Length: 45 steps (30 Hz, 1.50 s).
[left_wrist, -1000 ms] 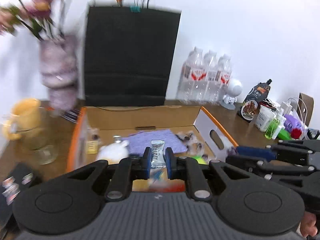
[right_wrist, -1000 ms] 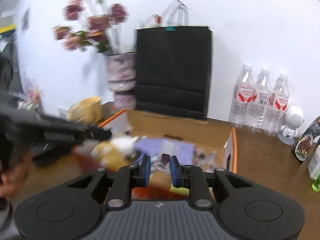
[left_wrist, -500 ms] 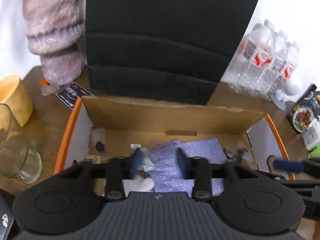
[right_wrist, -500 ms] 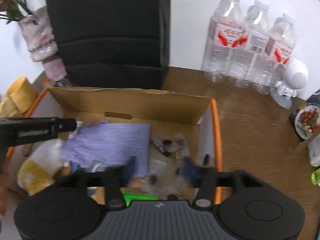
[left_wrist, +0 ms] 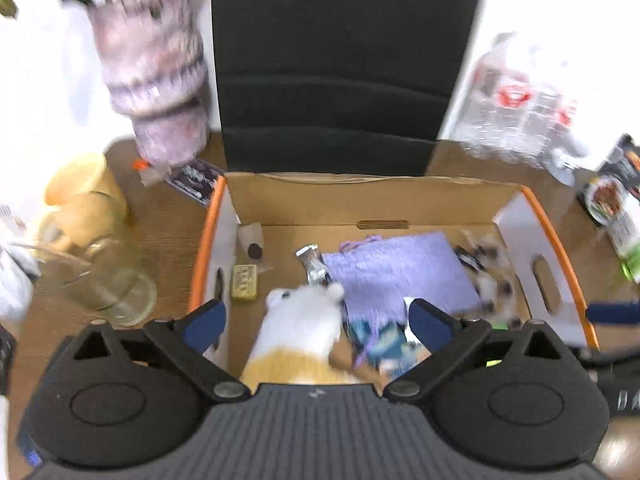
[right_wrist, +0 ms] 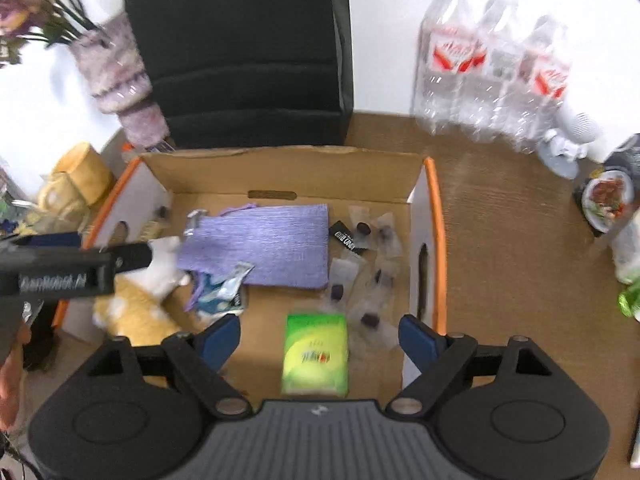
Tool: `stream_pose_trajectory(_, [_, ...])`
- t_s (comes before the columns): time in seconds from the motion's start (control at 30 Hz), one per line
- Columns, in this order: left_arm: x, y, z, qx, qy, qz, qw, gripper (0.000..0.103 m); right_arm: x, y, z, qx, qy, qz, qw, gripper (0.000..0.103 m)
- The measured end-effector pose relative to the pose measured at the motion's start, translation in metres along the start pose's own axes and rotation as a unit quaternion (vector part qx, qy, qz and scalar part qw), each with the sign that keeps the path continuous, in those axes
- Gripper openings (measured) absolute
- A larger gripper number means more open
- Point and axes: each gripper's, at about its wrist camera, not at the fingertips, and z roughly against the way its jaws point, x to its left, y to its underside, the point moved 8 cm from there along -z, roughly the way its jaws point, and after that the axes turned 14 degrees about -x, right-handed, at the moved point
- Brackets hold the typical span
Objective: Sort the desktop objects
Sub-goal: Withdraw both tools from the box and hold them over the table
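Where wall meets wooden desk (right_wrist: 500, 240), cardboard box (right_wrist: 280, 168)

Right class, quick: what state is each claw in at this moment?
Left claw: opening, wide apart, holding nothing; the plush toy lies below it.
Right claw: opening, holding nothing, above the green packet.

Black paper bag (right_wrist: 236, 52) behind; water bottles (right_wrist: 496, 76), flower vase (left_wrist: 154, 80), wooden desk (right_wrist: 520, 240)

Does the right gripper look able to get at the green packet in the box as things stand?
Probably yes. The right gripper hangs over the green packet with its jaws opening and nothing between them; the packet lies flat on the box floor, uncovered, small wrapped sweets beside it.
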Motion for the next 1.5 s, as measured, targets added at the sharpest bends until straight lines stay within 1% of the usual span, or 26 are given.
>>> stream_pose_trajectory(0.1, [-0.011, 0.014, 0.051, -0.052, 0.004, -0.033, 0.9981, 0.103, 0.007, 0.021, 0.039, -0.059, 0.008, 0.013, 0.998, 0.090])
stream_pose_trajectory(0.17, [-0.013, 0.031, 0.083, -0.084, -0.014, -0.040, 0.9956, 0.103, 0.009, 0.040, 0.063, -0.097, 0.021, 0.018, 0.995, 0.091])
stream_pose_trajectory(0.23, [-0.017, 0.055, 0.113, -0.112, -0.029, -0.038, 0.9926, 0.103, 0.015, 0.065, 0.089, -0.132, 0.030, 0.020, 0.991, 0.092])
stream_pose_trajectory(0.3, [-0.022, 0.082, 0.138, -0.132, -0.023, -0.030, 0.9905, 0.103, 0.023, 0.092, 0.111, -0.162, 0.030, 0.018, 0.986, 0.101])
stream_pose_trajectory(0.37, [-0.024, 0.113, 0.156, -0.144, -0.018, -0.018, 0.9893, 0.103, 0.030, 0.120, 0.130, -0.189, 0.029, 0.014, 0.981, 0.103])
stream_pose_trajectory(0.4, [-0.024, 0.130, 0.160, -0.145, -0.017, -0.009, 0.9892, 0.103, 0.032, 0.136, 0.133, -0.195, 0.032, 0.008, 0.980, 0.103])
stream_pose_trajectory(0.47, [-0.021, 0.160, 0.162, -0.132, -0.019, 0.006, 0.9911, 0.103, 0.035, 0.162, 0.132, -0.193, 0.033, -0.001, 0.981, 0.103])
stream_pose_trajectory(0.53, [-0.020, 0.185, 0.160, -0.120, -0.015, 0.006, 0.9927, 0.103, 0.037, 0.182, 0.128, -0.186, 0.034, 0.000, 0.982, 0.103])
stream_pose_trajectory(0.63, [-0.020, 0.206, 0.160, -0.115, -0.013, 0.001, 0.9932, 0.103, 0.040, 0.199, 0.127, -0.192, 0.034, 0.014, 0.981, 0.103])
stream_pose_trajectory(0.77, [-0.019, 0.214, 0.152, -0.110, -0.010, 0.011, 0.9939, 0.103, 0.039, 0.212, 0.118, -0.184, 0.037, 0.012, 0.982, 0.103])
stream_pose_trajectory(0.87, [-0.024, 0.217, 0.150, -0.116, -0.001, 0.004, 0.9933, 0.103, 0.036, 0.220, 0.114, -0.181, 0.049, 0.023, 0.982, 0.103])
stream_pose_trajectory(0.93, [-0.027, 0.220, 0.147, -0.113, 0.002, -0.003, 0.9936, 0.103, 0.033, 0.224, 0.112, -0.181, 0.052, 0.025, 0.982, 0.103])
stream_pose_trajectory(1.1, [-0.028, 0.232, 0.137, -0.096, -0.009, -0.008, 0.9953, 0.103, 0.027, 0.232, 0.102, -0.165, 0.047, 0.020, 0.985, 0.103])
stream_pose_trajectory(1.5, [-0.029, 0.238, 0.129, -0.088, -0.010, -0.014, 0.9960, 0.103, 0.029, 0.239, 0.094, -0.150, 0.039, 0.021, 0.988, 0.103])
